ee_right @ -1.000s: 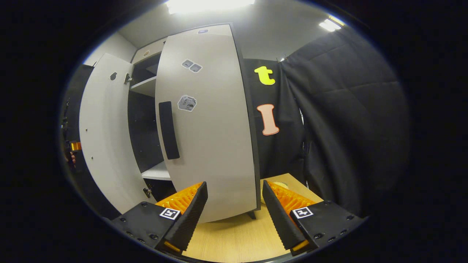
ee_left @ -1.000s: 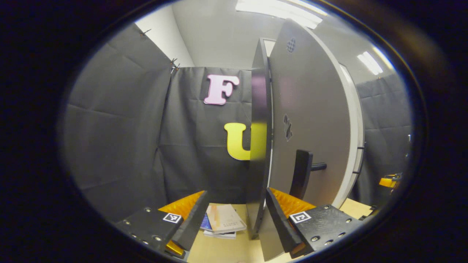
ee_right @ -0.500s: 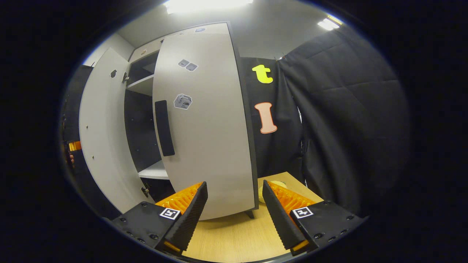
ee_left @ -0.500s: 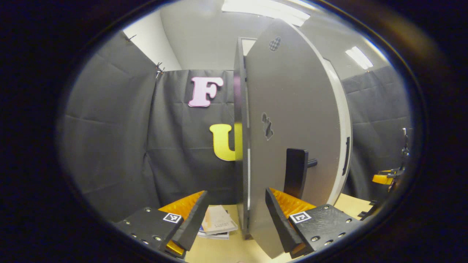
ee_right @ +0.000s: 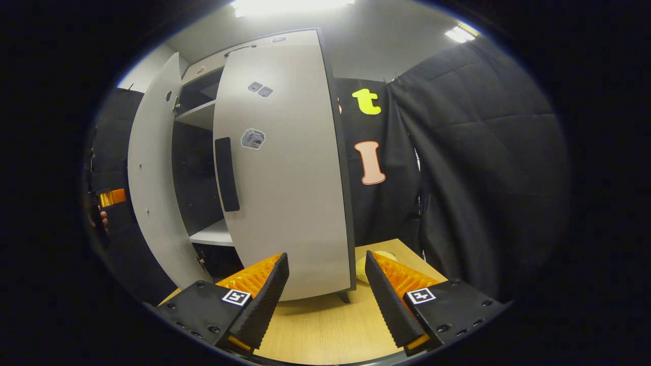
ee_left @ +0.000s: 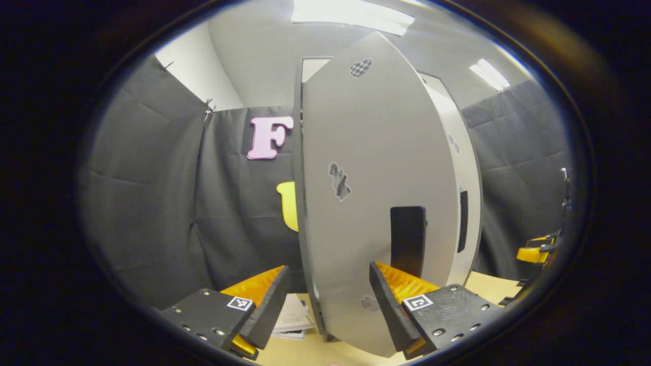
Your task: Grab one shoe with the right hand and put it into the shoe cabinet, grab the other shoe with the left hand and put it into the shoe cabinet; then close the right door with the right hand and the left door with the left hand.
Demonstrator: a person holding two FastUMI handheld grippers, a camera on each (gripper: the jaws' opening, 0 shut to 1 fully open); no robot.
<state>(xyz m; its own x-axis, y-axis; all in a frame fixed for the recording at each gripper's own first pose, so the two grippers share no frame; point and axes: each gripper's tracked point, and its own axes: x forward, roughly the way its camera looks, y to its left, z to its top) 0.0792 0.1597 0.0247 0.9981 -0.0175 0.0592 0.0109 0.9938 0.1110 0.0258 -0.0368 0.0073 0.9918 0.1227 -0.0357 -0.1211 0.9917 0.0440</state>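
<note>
My left tool (ee_left: 325,300) is open, its two fingers spread apart, and the left door (ee_left: 366,203) of the shoe cabinet (ee_right: 201,152) stands right in front of it, its lower part between my fingers. Whether the right-hand finger (ee_left: 389,310) is touching the door's face I cannot tell. The door's dark handle (ee_left: 407,239) sits just above that finger. Past the door's far edge I see the right door (ee_left: 465,203) with its own dark handle, and low on the right the other tool (ee_left: 534,253), well apart. Some booklets (ee_left: 292,320) lie on the worktop (ee_left: 305,353) to the left of the door's foot.

My right tool (ee_right: 325,300) is open too, holding nothing, and hangs over the worktop just near the right door (ee_right: 285,168). That door is nearly shut; its dark handle (ee_right: 226,174) is up and to the left of my fingers. The left door (ee_right: 150,178) is ajar at the far left, and between the two I see the cabinet's dark inside with a pale shelf (ee_right: 213,235). The shoes I cannot make out in there. A pale round thing (ee_right: 363,267) lies on the worktop behind the right door's corner.
</note>
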